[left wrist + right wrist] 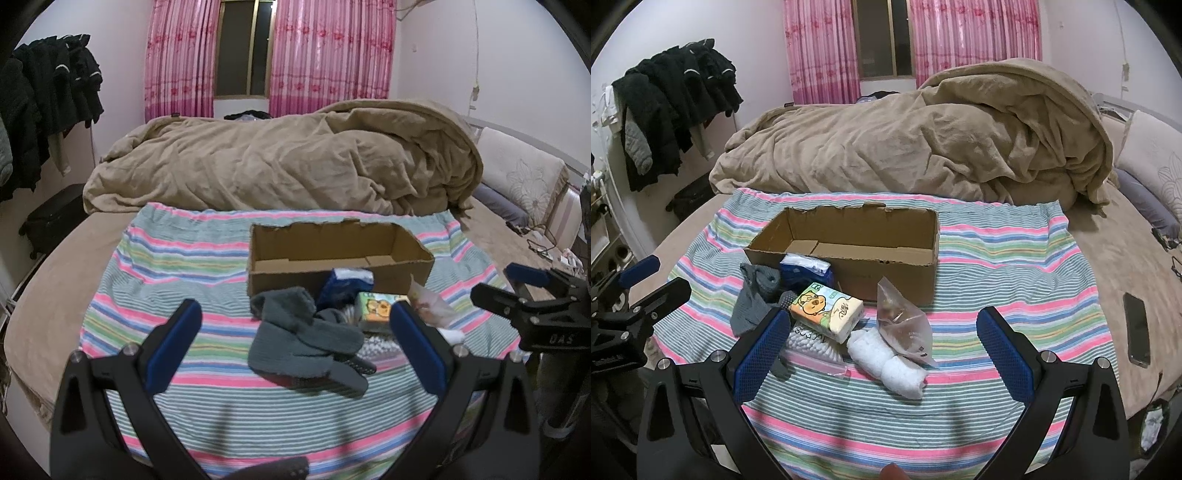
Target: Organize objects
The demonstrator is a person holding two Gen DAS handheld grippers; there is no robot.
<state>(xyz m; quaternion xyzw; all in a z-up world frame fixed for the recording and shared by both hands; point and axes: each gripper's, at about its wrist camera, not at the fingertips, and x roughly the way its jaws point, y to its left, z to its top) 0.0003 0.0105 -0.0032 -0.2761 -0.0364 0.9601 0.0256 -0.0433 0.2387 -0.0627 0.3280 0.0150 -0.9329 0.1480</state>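
Observation:
An open, empty cardboard box (332, 254) (849, 243) stands on a striped cloth (184, 266) on the bed. In front of it lies a pile: grey socks (299, 336) (753, 295), a blue tissue pack (343, 286) (805, 271), a cartoon tissue pack (375, 308) (827, 310), a cotton swab bag (812, 347), a white rolled cloth (886, 358) and a clear plastic bag (905, 325). My left gripper (295, 345) is open, its fingers either side of the socks. My right gripper (882, 349) is open around the white roll and bag, and also shows in the left wrist view (517, 288).
A crumpled tan blanket (288, 158) (923, 140) lies behind the box. A phone (1137, 328) lies on the bed at right. Dark clothes (676, 99) hang at left. Pillows (517, 177) are at the right, with cables beside them.

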